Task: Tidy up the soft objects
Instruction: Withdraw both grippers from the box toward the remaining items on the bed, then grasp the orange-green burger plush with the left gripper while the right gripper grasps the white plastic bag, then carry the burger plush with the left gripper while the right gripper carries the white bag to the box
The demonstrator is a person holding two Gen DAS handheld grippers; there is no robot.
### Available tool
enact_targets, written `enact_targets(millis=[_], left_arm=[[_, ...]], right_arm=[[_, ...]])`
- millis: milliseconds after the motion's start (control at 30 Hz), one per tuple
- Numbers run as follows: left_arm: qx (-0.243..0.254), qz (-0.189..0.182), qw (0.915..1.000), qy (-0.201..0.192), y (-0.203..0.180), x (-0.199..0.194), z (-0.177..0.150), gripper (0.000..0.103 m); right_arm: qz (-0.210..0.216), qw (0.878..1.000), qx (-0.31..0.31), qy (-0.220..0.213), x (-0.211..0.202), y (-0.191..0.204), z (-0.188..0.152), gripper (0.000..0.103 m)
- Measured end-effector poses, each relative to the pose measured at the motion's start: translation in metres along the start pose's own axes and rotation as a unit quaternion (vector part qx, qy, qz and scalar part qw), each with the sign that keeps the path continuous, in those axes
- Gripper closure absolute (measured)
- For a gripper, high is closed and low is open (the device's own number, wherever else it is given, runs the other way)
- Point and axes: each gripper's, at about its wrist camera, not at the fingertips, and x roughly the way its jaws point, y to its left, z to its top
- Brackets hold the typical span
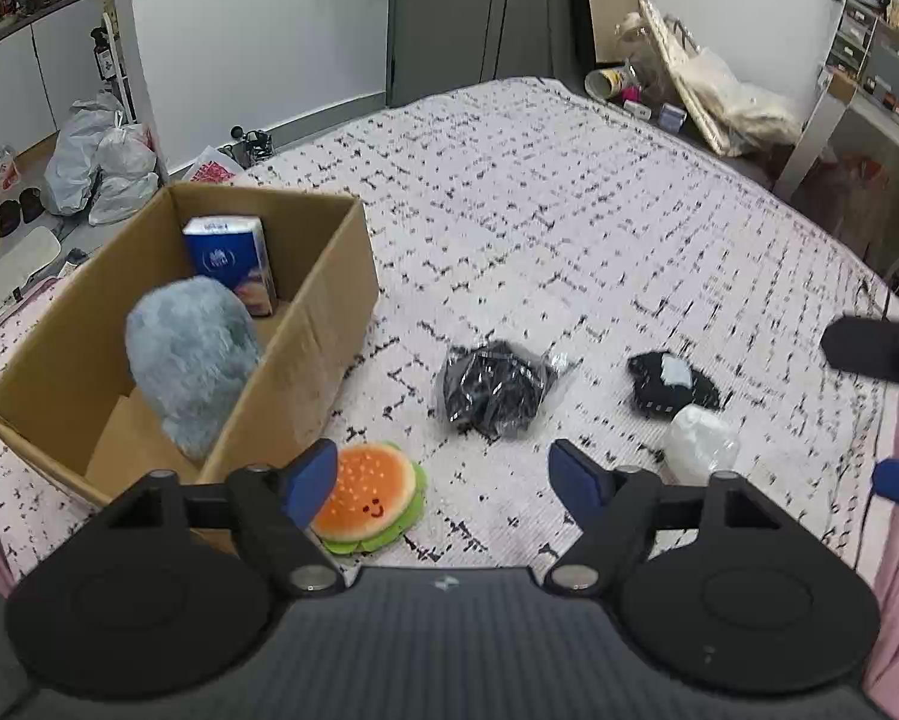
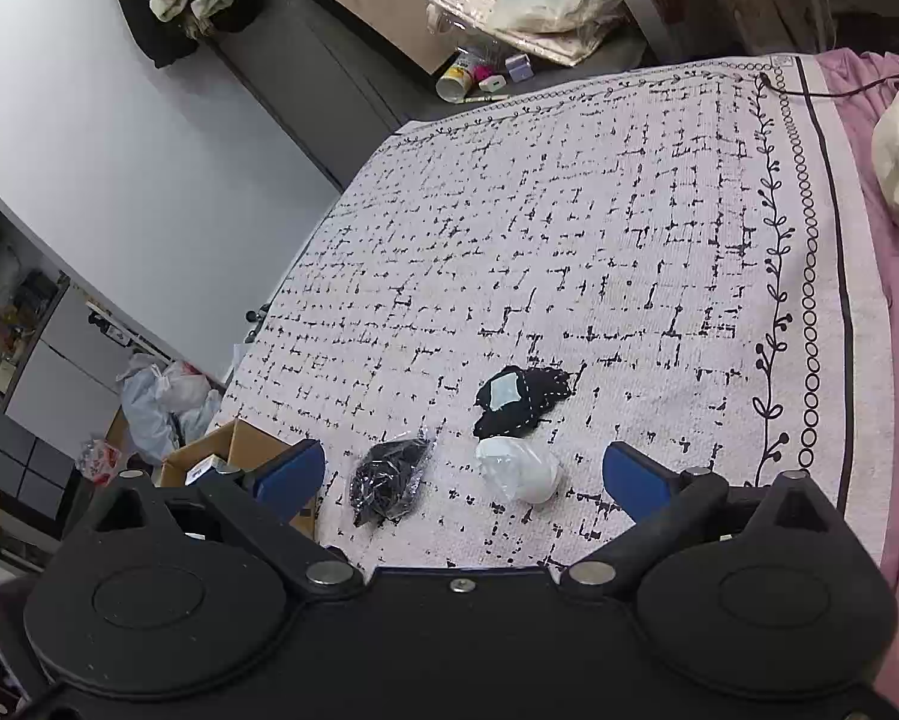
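Observation:
A burger plush lies on the patterned blanket beside a cardboard box. The box holds a grey fluffy plush and a blue tissue pack. My left gripper hangs open just above the blanket, its left finger overlapping the burger's edge, with nothing pressed. Further out lie a black item in clear plastic, a black cloth with a pale label and a white bagged item. My right gripper is open above the black bag and white bag, short of the black cloth.
The blanket covers a bed with a pink sheet along its right side. Plastic bags and shoes lie on the floor past the box. Bags and small clutter are piled beyond the far edge of the bed.

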Motion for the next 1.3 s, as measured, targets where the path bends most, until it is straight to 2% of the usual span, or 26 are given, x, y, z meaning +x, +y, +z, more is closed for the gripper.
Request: enact_targets(millis=[133, 233, 433, 567, 700, 767, 833, 933, 1033, 1100, 1133, 1233, 1300], left_arm=[[0.003, 0.010, 0.9999, 0.010, -0.001, 0.014, -0.010, 0.042], [0.011, 0.021, 0.9996, 0.011, -0.001, 0.023, -0.017, 0.044], [0.027, 0.052, 0.9983, 0.001, -0.002, 0.036, -0.025, 0.046], [0.035, 0.060, 0.9976, -0.010, -0.001, 0.043, -0.029, 0.047], [0.033, 0.068, 0.9972, -0.002, -0.002, 0.052, -0.030, 0.048], [0.032, 0.073, 0.9968, -0.004, -0.002, 0.055, -0.030, 0.052], [0.023, 0.082, 0.9964, -0.001, 0.002, 0.058, -0.028, 0.067], [0.016, 0.078, 0.9968, -0.002, 0.007, 0.059, -0.026, 0.073], [0.015, 0.067, 0.9976, -0.005, 0.012, 0.058, -0.026, 0.077], [0.009, 0.059, 0.9982, -0.006, 0.015, 0.056, -0.025, 0.079], [0.004, 0.055, 0.9985, -0.006, 0.017, 0.055, -0.024, 0.081], [-0.005, 0.042, 0.9991, -0.006, 0.020, 0.052, -0.021, 0.082], [-0.008, 0.035, 0.9994, -0.005, 0.021, 0.050, -0.019, 0.083]], right_arm=[[0.000, 1.000, 0.004, 0.009, 0.007, -0.004, 0.001, 0.005], [-0.003, 1.000, 0.007, 0.016, 0.015, -0.007, 0.002, 0.008], [-0.012, 0.999, -0.002, 0.032, 0.035, -0.006, 0.001, 0.008], [-0.024, 0.999, -0.009, 0.042, 0.047, -0.006, -0.003, 0.009], [-0.034, 0.998, -0.030, 0.047, 0.058, -0.004, -0.007, 0.009], [-0.038, 0.997, -0.039, 0.050, 0.063, -0.004, -0.009, 0.009], [-0.040, 0.997, -0.045, 0.053, 0.069, -0.005, -0.011, 0.010], [-0.045, 0.996, -0.051, 0.057, 0.077, -0.006, -0.013, 0.016], [-0.052, 0.996, -0.054, 0.054, 0.083, -0.008, -0.015, 0.018], [-0.061, 0.995, -0.058, 0.053, 0.087, -0.008, -0.016, 0.021], [-0.065, 0.995, -0.060, 0.054, 0.088, -0.008, -0.016, 0.026], [-0.072, 0.994, -0.066, 0.056, 0.093, -0.009, -0.018, 0.049], [-0.074, 0.994, -0.065, 0.055, 0.095, -0.010, -0.018, 0.054]])
